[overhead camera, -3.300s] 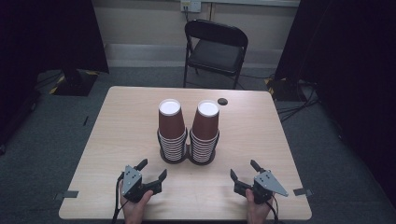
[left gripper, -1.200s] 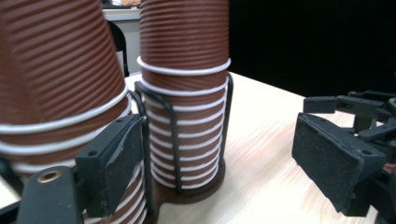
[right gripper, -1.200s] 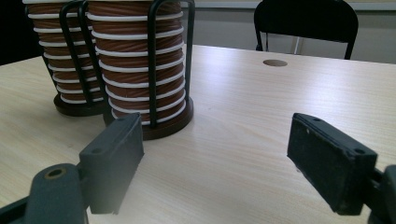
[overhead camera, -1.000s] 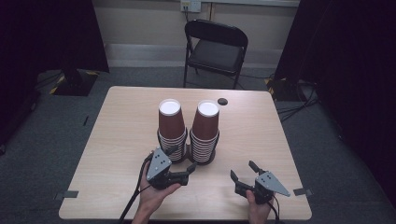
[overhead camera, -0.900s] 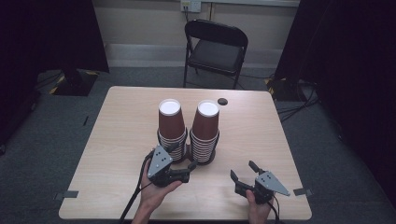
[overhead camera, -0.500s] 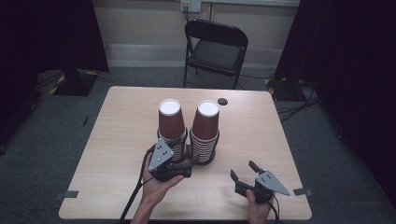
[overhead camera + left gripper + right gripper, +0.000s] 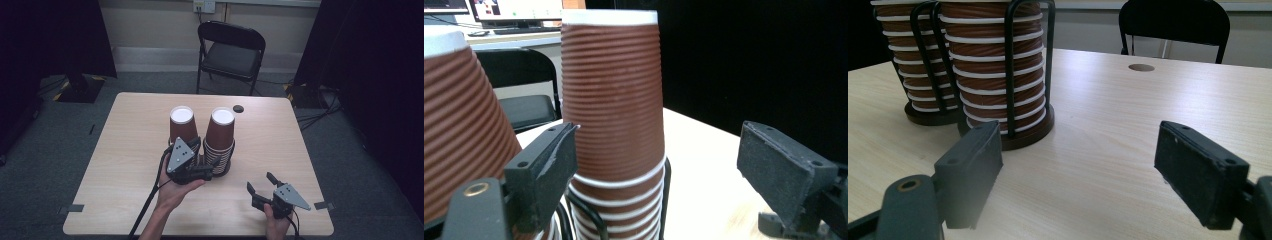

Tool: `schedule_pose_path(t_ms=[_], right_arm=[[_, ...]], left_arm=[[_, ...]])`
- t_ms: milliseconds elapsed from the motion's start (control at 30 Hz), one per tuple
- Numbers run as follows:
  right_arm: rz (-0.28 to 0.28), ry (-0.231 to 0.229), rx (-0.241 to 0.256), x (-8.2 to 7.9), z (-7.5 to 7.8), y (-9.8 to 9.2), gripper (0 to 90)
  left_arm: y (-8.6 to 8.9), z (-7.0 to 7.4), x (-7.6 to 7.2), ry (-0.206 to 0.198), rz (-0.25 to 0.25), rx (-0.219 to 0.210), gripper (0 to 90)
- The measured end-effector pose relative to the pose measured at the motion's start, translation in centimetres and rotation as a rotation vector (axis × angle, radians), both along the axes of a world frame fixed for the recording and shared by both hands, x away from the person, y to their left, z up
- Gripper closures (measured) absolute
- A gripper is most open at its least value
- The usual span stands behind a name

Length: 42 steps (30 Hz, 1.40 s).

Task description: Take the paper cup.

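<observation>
Two stacks of upside-down brown ribbed paper cups stand mid-table in black wire holders: the left stack [image 7: 181,125] and the right stack [image 7: 220,131]. My left gripper [image 7: 204,162] is held up just in front of them, open. In the left gripper view its jaws stand wide on either side of the right stack's top cup [image 7: 611,90], apart from it; the left stack [image 7: 459,125] is at that view's left edge. My right gripper [image 7: 260,181] rests open near the front right of the table, with nothing between its jaws. The right gripper view shows both holders [image 7: 998,65] ahead on the left.
The wooden table [image 7: 125,150] has a small dark round spot [image 7: 238,108] near its far edge. A black folding chair [image 7: 231,47] stands behind the table. Cables lie on the carpet at the right, and dark curtains hang on both sides.
My left gripper has left the front left of the table, moved forward and right, and risen up to the cup stacks. The right gripper has stayed put.
</observation>
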State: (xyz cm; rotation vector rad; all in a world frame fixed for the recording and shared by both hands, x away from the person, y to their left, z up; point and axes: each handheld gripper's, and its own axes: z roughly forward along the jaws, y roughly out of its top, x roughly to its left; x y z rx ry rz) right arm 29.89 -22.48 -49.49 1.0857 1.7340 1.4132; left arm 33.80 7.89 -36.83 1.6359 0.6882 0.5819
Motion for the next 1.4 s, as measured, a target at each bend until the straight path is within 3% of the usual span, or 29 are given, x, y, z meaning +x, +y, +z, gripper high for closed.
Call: schedule_pose_path(t_ms=[433,533,667,1000,1133,1167,1400], right_arm=[[0.002,0.001,0.003,0.0,0.0,0.0,18.2],[0.002,0.001,0.002,0.0,0.0,0.0,18.3],[0.002,0.0,0.003,0.0,0.0,0.0,18.2],[0.005,0.001,0.002,0.0,0.0,0.0,18.2],[0.008,0.002,0.003,0.0,0.0,0.0,18.2],[0.008,0.0,0.002,0.0,0.0,0.0,18.2],[0.01,0.0,0.001,0.0,0.0,0.0,18.2]], left_arm=[[-1.1,2.1,1.4,-0.016,0.017,-0.012,16.0],[-1.5,2.7,1.9,-0.023,0.029,0.005,16.0],[-1.8,3.0,2.3,-0.018,0.026,-0.016,15.9],[-3.0,3.4,3.4,-0.028,0.059,0.031,16.5],[-3.3,3.4,4.1,-0.033,0.099,0.047,17.5],[-3.4,3.4,4.5,-0.018,0.114,0.055,17.5],[-4.3,3.9,5.2,-0.037,0.136,0.076,18.3]])
